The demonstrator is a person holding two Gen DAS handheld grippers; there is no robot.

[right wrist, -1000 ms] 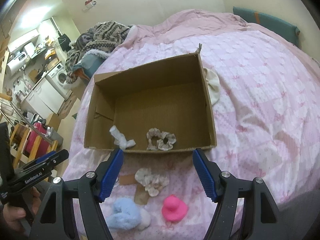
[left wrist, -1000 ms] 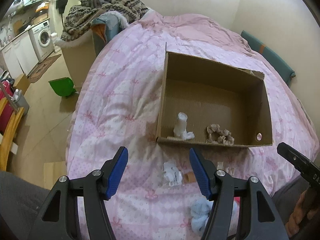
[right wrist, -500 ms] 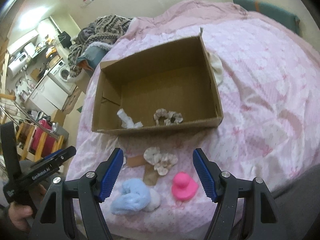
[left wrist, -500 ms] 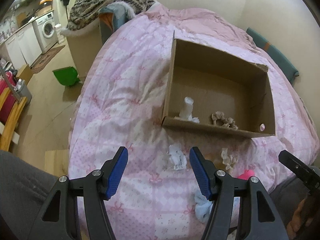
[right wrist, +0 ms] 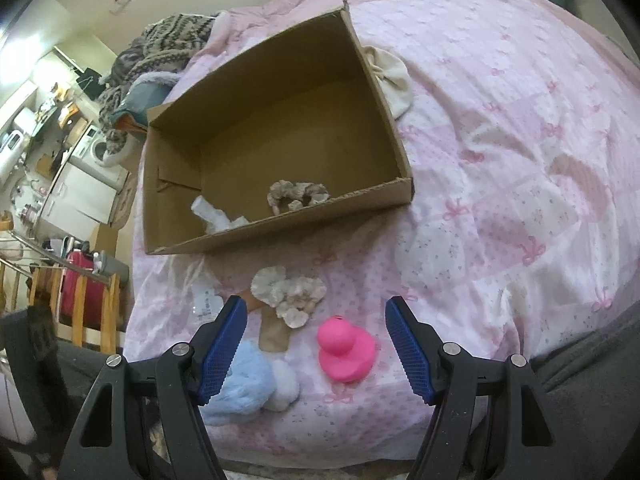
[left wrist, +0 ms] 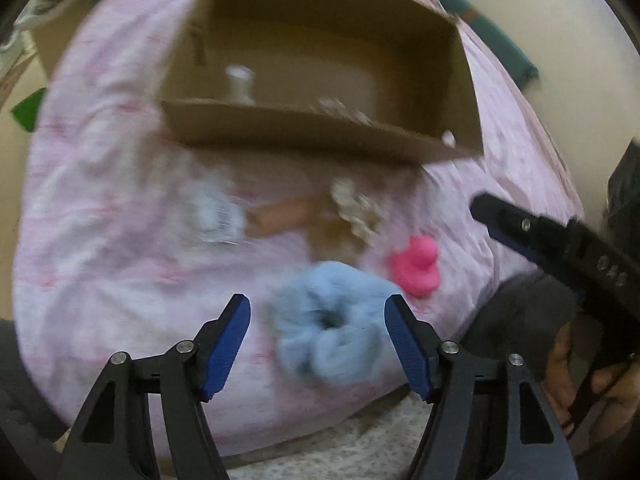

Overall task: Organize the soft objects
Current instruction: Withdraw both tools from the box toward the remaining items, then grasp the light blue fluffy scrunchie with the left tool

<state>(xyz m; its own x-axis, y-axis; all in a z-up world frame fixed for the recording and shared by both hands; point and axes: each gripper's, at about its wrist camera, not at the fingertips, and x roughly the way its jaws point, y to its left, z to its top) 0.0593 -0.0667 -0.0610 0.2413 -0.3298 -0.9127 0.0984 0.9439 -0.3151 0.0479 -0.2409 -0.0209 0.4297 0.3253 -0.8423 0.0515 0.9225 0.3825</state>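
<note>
Warm, dim indoor light. The left view is smeared by motion blur; the right is sharp. Fisheye edges curve, corners go black.

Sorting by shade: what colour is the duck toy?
Bright pink duck toy; clearest in the right wrist view.

A pink quilt patterned with darker pink bows and pale patches is being shown under a plain brown cardboard box. A light blue fluffy scrunchie, a bright pink duck and a cream floral scrunchie are being seen beside it. Blue pads are being displayed on black gripper arms.
</note>
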